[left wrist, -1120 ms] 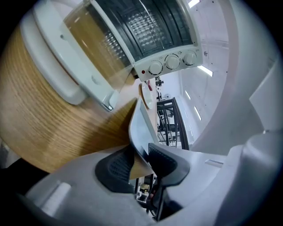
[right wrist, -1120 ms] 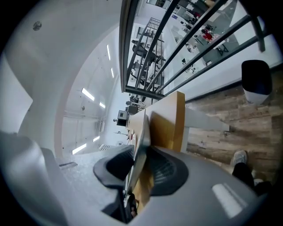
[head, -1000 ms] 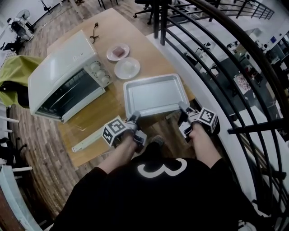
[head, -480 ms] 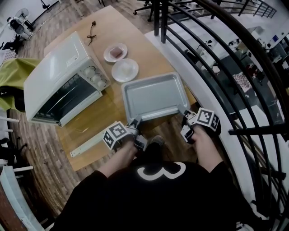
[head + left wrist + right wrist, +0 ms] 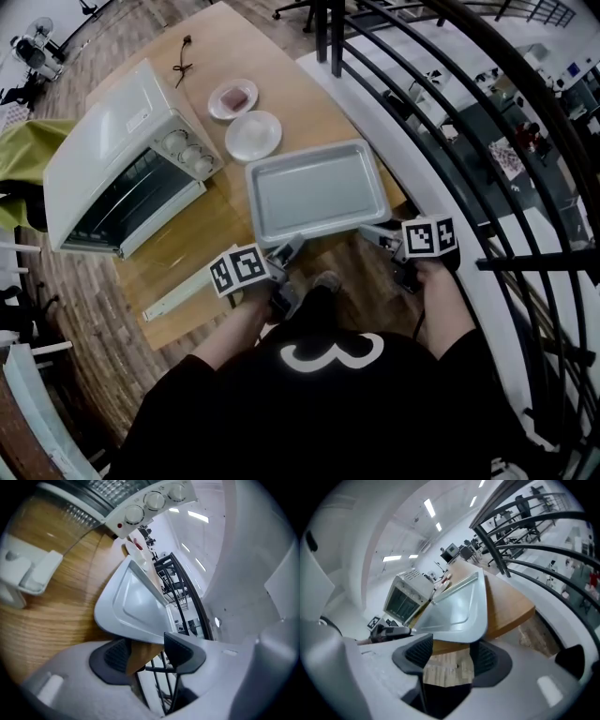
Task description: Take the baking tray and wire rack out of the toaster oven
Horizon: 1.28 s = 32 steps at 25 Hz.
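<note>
On tbl: tray lengthwise L-R

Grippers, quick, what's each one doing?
Left gripper: open, just opened, nothing between the jaws; baking tray rim just ahead.
Right gripper: open, just opened, nothing between the jaws.

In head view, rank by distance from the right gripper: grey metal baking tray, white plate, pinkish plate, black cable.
1. Grey metal baking tray, adjacent.
2. White plate, beyond tray.
3. Pinkish plate, farther back.
4. Black cable, far end.
</note>
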Tool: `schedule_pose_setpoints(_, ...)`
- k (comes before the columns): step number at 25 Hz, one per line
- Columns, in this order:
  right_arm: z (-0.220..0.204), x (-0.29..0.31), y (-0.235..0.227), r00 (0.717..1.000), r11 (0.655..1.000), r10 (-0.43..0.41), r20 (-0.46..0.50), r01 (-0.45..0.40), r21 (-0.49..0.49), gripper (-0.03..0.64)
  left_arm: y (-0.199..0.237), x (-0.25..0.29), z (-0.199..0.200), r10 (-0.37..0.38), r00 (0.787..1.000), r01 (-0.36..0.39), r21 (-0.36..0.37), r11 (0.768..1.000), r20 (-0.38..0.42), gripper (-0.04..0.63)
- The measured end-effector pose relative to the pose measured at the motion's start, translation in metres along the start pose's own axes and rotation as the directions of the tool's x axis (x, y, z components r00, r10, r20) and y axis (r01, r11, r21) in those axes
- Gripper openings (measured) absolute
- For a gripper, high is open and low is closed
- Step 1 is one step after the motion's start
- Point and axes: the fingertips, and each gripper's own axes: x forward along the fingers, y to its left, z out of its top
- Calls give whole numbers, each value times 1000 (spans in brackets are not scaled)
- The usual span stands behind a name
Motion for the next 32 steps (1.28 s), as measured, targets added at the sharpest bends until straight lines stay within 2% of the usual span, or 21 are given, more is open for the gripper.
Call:
schedule_pose_setpoints(3,-12,1,-5,993,991,-78,-88,68,-113,239,0,-3,-9,25,999,-21,93,995,-47,211)
schedule_pose_setpoints(6,-34,-2,-20,950,947,-233,-210,172,-273,265,2,-8,-19,53,995,-38,180,983,-82,236)
schedule_pose_setpoints(7,-39,-4,-21,938,937,-259,-228,187,-297,265,1,-12,-22,56,995,-38,209,977,-83,236)
schedule_pose_setpoints(9,-44,-9,-15,935,934,-265,-235,188,-304,265,-2,-22,-26,61,995,-39,266,963,-74,236)
schedule_pose_setpoints(12,-46,-17,20,950,923,-237,-203,155,-354,265,-12,-46,-29,68,997,-48,367,929,-42,236)
schedule_pose_setpoints(15,-41,-21,81,981,884,-156,-110,89,-459,265,-30,-83,-27,73,997,-69,509,858,13,220)
schedule_pose_setpoints(18,-44,-26,154,998,822,-32,-47,-1,-569,259,-49,-127,-30,51,996,-86,610,787,74,163)
schedule_pose_setpoints(20,-48,-31,198,999,771,42,-18,-44,-636,200,-61,-160,-31,28,991,-108,647,755,133,112)
schedule_pose_setpoints(22,-53,-36,240,993,719,117,5,-82,-690,129,-73,-195,-33,-9,978,-133,654,744,209,51)
schedule_pose_setpoints(23,-57,-40,258,988,698,154,14,-99,-709,97,-80,-211,-35,-29,968,-144,651,745,247,45)
schedule_pose_setpoints(26,-72,-54,308,962,662,273,26,-168,-731,36,-99,-257,-48,-75,940,-172,651,739,333,27)
schedule_pose_setpoints(29,-89,-63,356,910,626,414,-9,-292,-723,8,-115,-294,-61,-105,920,-192,668,719,377,12)
schedule_pose_setpoints(32,-95,-60,384,887,582,462,-30,-328,-744,3,-122,-320,-66,-120,908,-202,669,715,402,11)
